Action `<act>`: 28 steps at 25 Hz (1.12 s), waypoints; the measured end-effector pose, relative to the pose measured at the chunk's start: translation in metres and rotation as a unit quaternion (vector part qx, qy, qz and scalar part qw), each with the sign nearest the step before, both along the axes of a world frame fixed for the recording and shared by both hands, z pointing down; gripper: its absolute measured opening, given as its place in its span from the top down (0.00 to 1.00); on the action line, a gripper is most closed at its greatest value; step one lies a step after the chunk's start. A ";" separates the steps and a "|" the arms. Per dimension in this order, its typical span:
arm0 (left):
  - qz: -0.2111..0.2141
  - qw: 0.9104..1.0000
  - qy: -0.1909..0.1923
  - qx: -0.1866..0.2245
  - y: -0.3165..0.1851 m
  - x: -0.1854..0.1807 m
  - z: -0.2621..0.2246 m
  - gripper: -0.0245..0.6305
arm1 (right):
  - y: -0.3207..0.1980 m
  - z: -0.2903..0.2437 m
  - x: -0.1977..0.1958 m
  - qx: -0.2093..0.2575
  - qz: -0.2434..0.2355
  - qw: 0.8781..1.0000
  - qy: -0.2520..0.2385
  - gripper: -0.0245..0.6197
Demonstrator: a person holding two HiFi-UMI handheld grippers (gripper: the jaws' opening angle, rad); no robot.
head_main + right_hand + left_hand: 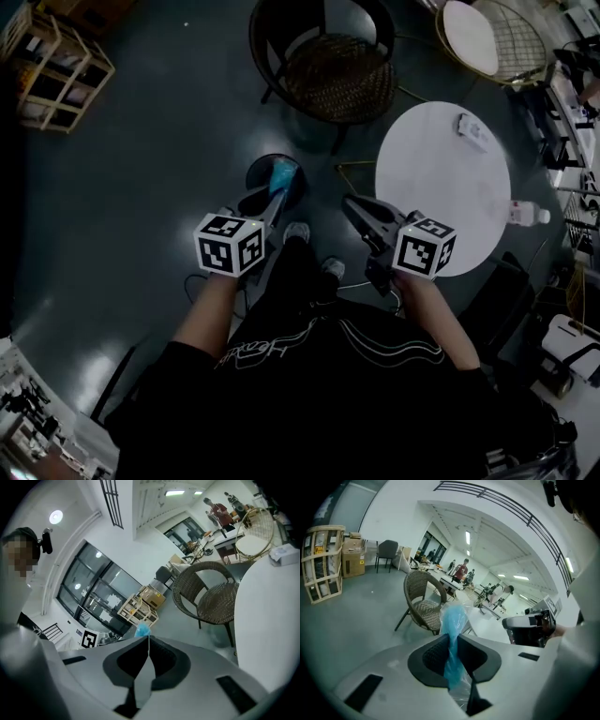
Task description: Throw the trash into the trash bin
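A crumpled blue and clear plastic bag (pixel 453 620) is pinched between the jaws of my left gripper (pixel 453 641). In the head view the left gripper (pixel 276 199) holds the blue bag (pixel 282 174) over the mouth of a small round black bin (pixel 259 199) on the dark floor. My right gripper (pixel 350 205) hovers to the right of the bin, beside the white table, its jaws together with nothing in them. In the right gripper view the right gripper (pixel 148 640) has its pads meeting, and the blue bag (pixel 142 630) shows just beyond them.
A round white table (pixel 442 202) stands at the right with a small white packet (pixel 472 131) and a plastic bottle (pixel 527 214) on it. A wicker chair (pixel 330 64) stands behind the bin. A wooden crate rack (pixel 52 64) is far left. My feet (pixel 298 232) are near the bin.
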State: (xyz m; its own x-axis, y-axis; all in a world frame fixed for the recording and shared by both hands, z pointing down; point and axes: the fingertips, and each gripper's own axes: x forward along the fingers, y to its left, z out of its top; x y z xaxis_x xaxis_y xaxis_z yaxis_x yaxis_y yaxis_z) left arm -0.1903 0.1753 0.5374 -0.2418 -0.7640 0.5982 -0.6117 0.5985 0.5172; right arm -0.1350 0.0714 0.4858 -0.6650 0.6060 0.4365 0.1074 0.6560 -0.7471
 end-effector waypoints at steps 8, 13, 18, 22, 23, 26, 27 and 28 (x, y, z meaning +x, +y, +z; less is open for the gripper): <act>-0.002 0.992 0.093 -0.083 0.036 -0.025 0.122 0.89 | 0.020 0.048 -0.038 0.009 -0.009 0.999 0.038 0.91; -0.021 0.977 0.178 -0.114 0.052 -0.023 0.198 0.89 | 0.025 0.072 -0.050 0.002 -0.007 0.998 0.059 0.91; -0.020 0.960 0.238 -0.148 0.062 -0.020 0.255 0.89 | 0.031 0.096 -0.059 -0.005 -0.007 0.997 0.081 0.91; -0.019 0.948 0.274 -0.162 0.066 -0.015 0.287 0.89 | 0.037 0.121 -0.061 0.002 -0.008 0.995 0.096 0.91; -0.023 0.945 0.282 -0.163 0.067 -0.015 0.293 0.89 | 0.038 0.127 -0.061 0.005 -0.008 0.995 0.101 0.91; -0.045 0.940 0.292 -0.171 0.071 -0.020 0.306 0.89 | 0.039 0.141 -0.060 0.003 -0.008 0.993 0.116 0.91; -0.051 0.940 0.292 -0.171 0.071 -0.022 0.309 0.89 | 0.040 0.144 -0.059 0.000 -0.008 0.993 0.119 0.91; -0.056 0.940 0.291 -0.168 0.070 -0.024 0.311 0.89 | 0.041 0.146 -0.058 -0.003 -0.009 0.993 0.122 0.91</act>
State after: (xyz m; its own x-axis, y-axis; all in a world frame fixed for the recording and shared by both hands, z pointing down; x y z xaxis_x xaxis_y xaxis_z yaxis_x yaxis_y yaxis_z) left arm -0.2146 0.2451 0.8483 0.1342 -0.4969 0.8574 -0.2075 0.8319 0.5147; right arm -0.1928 0.1125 0.6321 -0.5292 0.6194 0.5798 -0.0653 0.6516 -0.7557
